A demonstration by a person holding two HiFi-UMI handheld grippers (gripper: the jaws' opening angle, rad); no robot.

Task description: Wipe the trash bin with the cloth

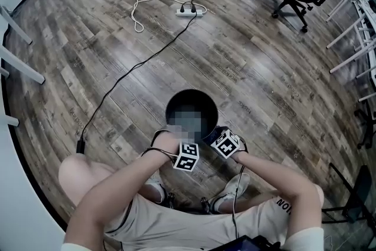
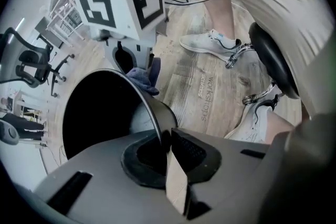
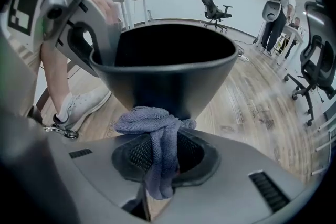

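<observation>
We find the black trash bin standing on the plank floor, just ahead of the person's shoes. The left gripper is clamped on its rim. The right gripper is clenched on the grey-blue cloth, which rests against the bin's outer wall.

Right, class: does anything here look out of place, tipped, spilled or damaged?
Nothing spilled or broken. The trash bin stands upright on the floor, the left gripper clamped on its rim, the right gripper holding the cloth against its outer wall. Only loose cables trailing to a power strip look untidy.
</observation>
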